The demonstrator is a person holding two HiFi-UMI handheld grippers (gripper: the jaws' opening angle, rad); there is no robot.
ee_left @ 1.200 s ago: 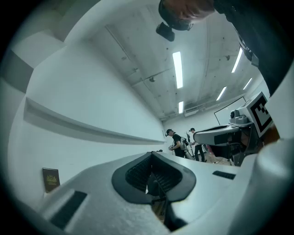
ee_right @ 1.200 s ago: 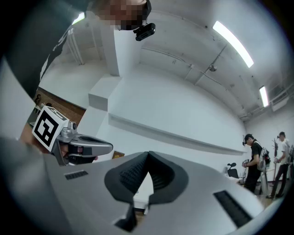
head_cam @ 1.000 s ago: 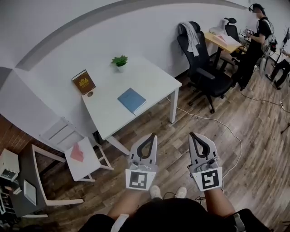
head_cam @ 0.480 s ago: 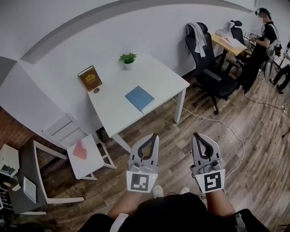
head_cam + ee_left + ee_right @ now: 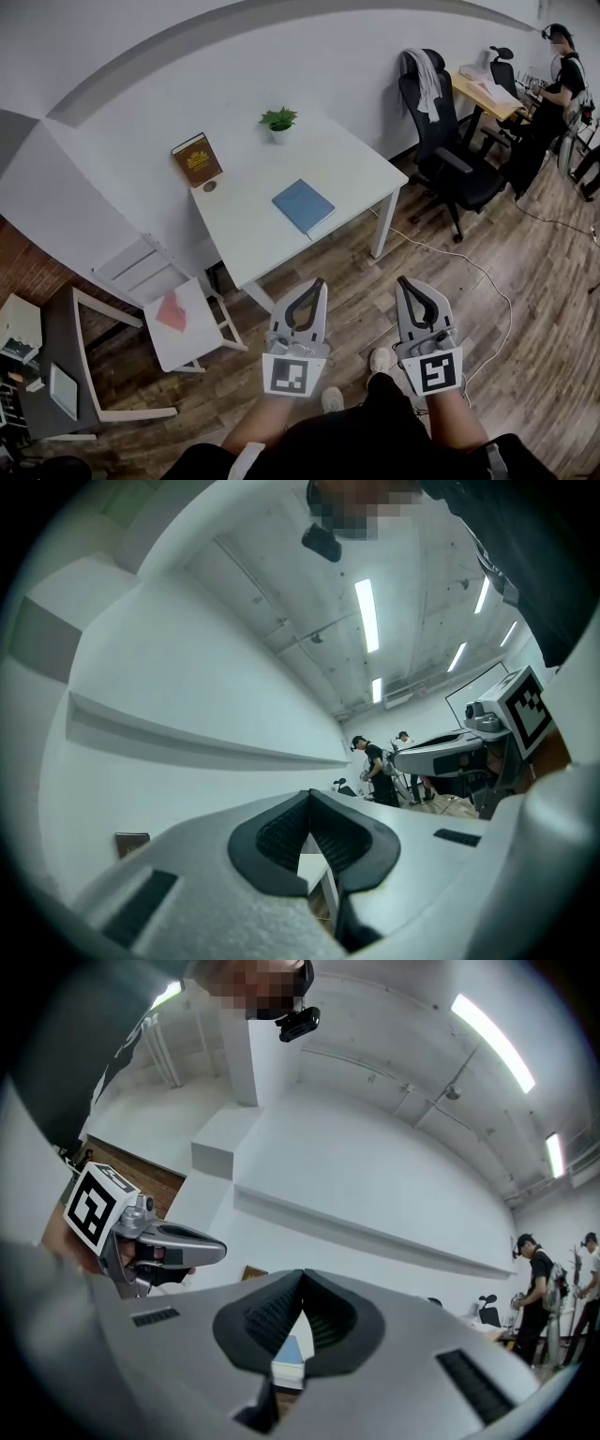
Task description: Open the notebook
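Note:
A closed blue notebook (image 5: pixel 303 205) lies flat on the white table (image 5: pixel 253 234), near its front edge. Both grippers are held out over the wooden floor, well short of the table. The left gripper (image 5: pixel 318 280) is shut with nothing in it, and its tips meet in the left gripper view (image 5: pixel 309 795). The right gripper (image 5: pixel 400 278) is also shut and empty, with its tips together in the right gripper view (image 5: pixel 302 1275). Below those tips, the notebook (image 5: pixel 291 1348) shows as a small blue patch far ahead.
A brown book (image 5: pixel 198 159) leans on the wall and a small potted plant (image 5: pixel 279 119) stands at the table's back. A white chair (image 5: pixel 178 317) with a red item stands left of the table. A black office chair (image 5: pixel 455 155), a floor cable (image 5: pixel 469 267) and a person (image 5: pixel 553 89) are to the right.
The table and notebook have shifted right and slightly nearer in the head view as the person walks toward them. Both grippers stay shut, side by side.

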